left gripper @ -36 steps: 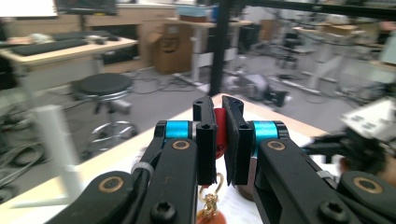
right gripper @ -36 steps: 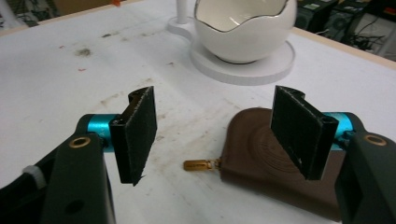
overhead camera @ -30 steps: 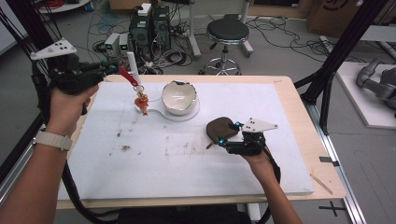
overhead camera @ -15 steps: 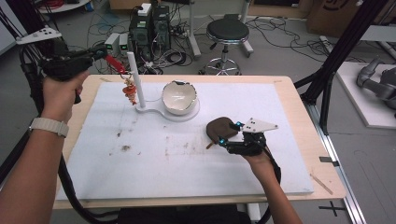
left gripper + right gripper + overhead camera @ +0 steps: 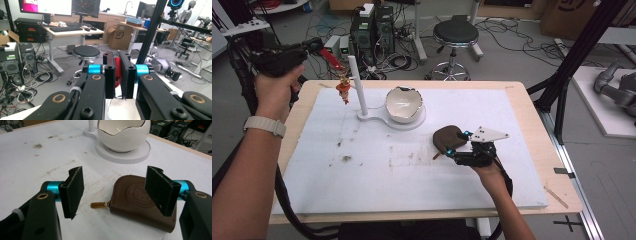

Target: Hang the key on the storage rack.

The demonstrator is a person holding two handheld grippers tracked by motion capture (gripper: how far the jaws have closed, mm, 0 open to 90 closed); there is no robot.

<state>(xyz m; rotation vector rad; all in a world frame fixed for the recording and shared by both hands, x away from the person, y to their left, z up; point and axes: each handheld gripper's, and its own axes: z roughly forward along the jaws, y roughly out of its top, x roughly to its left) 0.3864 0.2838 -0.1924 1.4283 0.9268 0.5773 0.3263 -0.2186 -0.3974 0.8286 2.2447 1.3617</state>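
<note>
Right fingers: the right gripper (image 5: 455,150) has its pads (image 5: 73,191) standing wide apart, one over bare mat, the other in front of the brown leather pouch (image 5: 146,201) — not pressing on it, resting low near the table's right edge.
Pouch: lies flat on the white mat (image 5: 412,175), right of middle, its small brass zip pull (image 5: 99,205) pointing into the gap between the pads; it sits where it sat a second ago.
Left fingers: the left gripper (image 5: 314,47) is clamped on a red strap (image 5: 117,71), the pads (image 5: 110,75) pressed together with only that red strip between them.
Charm: a small orange-red ornament (image 5: 343,90) dangles from the strap, now in the air above the table's far-left corner, just beside the white post (image 5: 357,85).
Change: a second ago the charm hung lower and closer to the post and bowl; the left hand has since carried it up and out toward the far-left edge — the right hand has kept still.
Bowl: the white egg-shaped bowl (image 5: 404,104) sits on its round stand (image 5: 417,122) at the far middle of the mat, untouched.
Meaning: the charm looks to be off the post, so I judge the next work falls to the pouch, which the right jaws are already straddling.
</note>
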